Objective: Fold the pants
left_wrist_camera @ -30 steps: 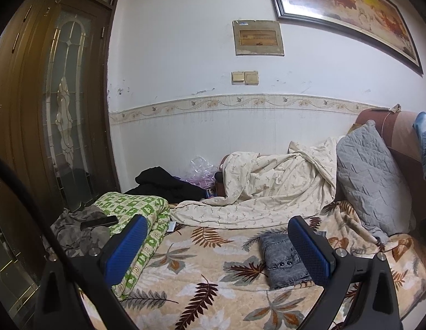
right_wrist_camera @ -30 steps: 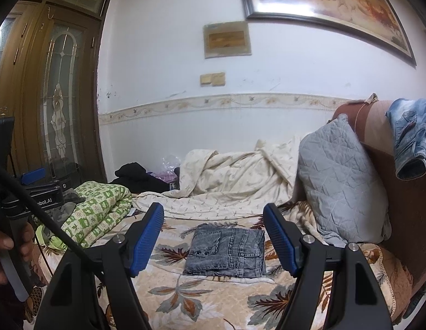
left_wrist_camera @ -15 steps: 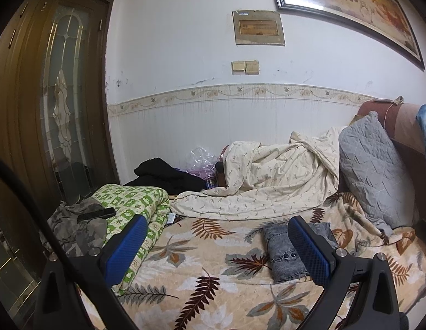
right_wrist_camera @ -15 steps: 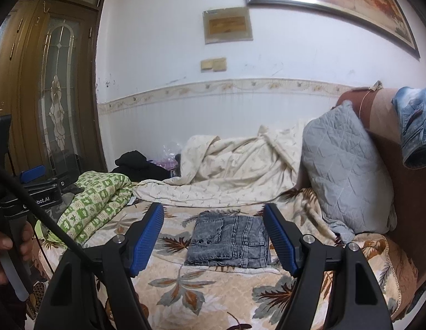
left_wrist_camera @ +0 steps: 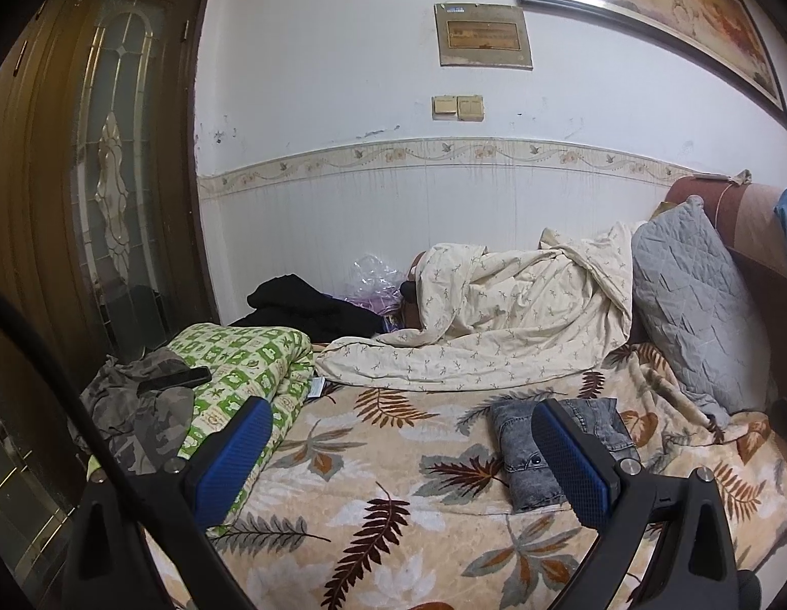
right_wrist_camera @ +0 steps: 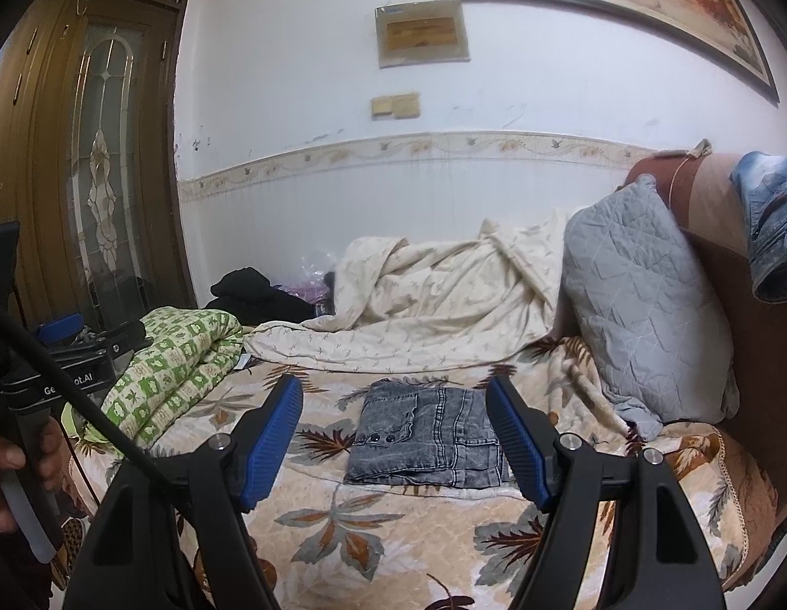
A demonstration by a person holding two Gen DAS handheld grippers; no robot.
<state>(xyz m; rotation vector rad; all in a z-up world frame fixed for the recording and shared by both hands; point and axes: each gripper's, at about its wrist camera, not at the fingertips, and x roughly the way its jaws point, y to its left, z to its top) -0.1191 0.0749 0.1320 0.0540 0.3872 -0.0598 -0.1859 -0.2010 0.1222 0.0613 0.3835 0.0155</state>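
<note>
Folded pants (right_wrist_camera: 430, 436) lay on the bed (right_wrist_camera: 393, 523); left tool (left_wrist_camera: 403, 462) and right tool (right_wrist_camera: 396, 450) released, empty

A bed (right_wrist_camera: 393, 518) with a leaf-patterned cover filled the lower part of both views. A rumpled cream quilt (right_wrist_camera: 429, 305) lay along the white wall, and a grey quilted pillow (right_wrist_camera: 642, 315) leaned upright against the brown headboard (right_wrist_camera: 719, 274). A folded green-and-white blanket (left_wrist_camera: 241, 366) sat at the bed's left edge, with camouflage cloth (left_wrist_camera: 134, 406) and a dark remote (left_wrist_camera: 175, 380) beside it. Black clothing (left_wrist_camera: 302, 305) lay behind. A framed painting (left_wrist_camera: 663, 15) hung above.
</note>
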